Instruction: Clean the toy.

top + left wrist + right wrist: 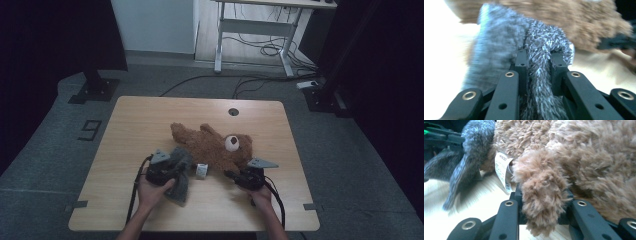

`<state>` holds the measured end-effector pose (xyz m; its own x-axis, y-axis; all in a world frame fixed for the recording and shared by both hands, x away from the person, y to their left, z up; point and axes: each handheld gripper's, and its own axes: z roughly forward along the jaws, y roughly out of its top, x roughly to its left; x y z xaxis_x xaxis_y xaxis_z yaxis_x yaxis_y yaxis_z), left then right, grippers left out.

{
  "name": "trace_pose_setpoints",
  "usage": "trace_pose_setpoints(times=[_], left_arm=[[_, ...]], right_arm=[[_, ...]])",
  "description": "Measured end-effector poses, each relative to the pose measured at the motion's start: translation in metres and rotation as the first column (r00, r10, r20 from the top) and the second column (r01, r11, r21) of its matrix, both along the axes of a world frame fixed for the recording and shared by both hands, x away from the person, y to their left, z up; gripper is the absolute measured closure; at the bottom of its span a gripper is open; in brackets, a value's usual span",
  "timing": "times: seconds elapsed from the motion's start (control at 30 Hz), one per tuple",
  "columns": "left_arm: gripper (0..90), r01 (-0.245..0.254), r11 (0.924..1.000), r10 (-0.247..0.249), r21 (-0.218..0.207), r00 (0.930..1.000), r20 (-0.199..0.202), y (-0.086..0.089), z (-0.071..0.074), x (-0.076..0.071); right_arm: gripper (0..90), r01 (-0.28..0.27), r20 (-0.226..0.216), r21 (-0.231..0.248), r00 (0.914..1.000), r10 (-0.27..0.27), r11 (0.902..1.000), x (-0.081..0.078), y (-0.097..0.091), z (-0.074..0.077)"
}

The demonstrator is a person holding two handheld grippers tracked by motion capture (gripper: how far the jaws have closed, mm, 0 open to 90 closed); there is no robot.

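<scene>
Near the table's [150, 115] front edge, toward its middle, a brown plush bear [215, 145] lies on its back, head toward the right edge. Left gripper [537, 60] is clenched on a fuzzy grey cloth [499, 40] lying against the bear; right gripper [541, 192] grasps a brown limb [541, 195]. A white tag [502, 170] hangs between them. Both items look soft, light and compressible; limbs and folds probably offer the surest holds.

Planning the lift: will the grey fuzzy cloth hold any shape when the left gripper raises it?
Probably not. The grey fuzzy cloth folds limply over the left gripper and droops on the table, so it looks floppy. It likely weighs little, and its pile should resist slipping.
</scene>
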<state>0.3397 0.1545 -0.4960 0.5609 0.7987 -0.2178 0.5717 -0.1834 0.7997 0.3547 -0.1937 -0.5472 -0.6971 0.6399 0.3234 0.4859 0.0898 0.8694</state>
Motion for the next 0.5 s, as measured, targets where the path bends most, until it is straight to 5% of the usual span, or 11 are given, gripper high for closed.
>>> trace_pose_setpoints(times=[0.13,0.23,0.5], left_arm=[[72.8,-0.072,0.9972,0.072,-0.019,0.9974,-0.005,0.023,0.002,0.003],[72.7,-0.08,0.9963,0.08,-0.031,0.9968,0.005,0.026,0.008,0.003],[72.5,0.039,0.999,-0.037,-0.023,0.9953,0.09,-0.027,0.041,0.01]], right_arm=[[69.4,0.001,0.0,0.003,1.0,-0.001,1.0,0.0,0.0,0.0],[69.4,0.002,0.001,0.005,1.0,-0.002,1.0,0.0,0.001,0.0],[69.3,0.005,0.012,-0.009,0.9999,-0.005,1.0,-0.001,0.003,0.003]])
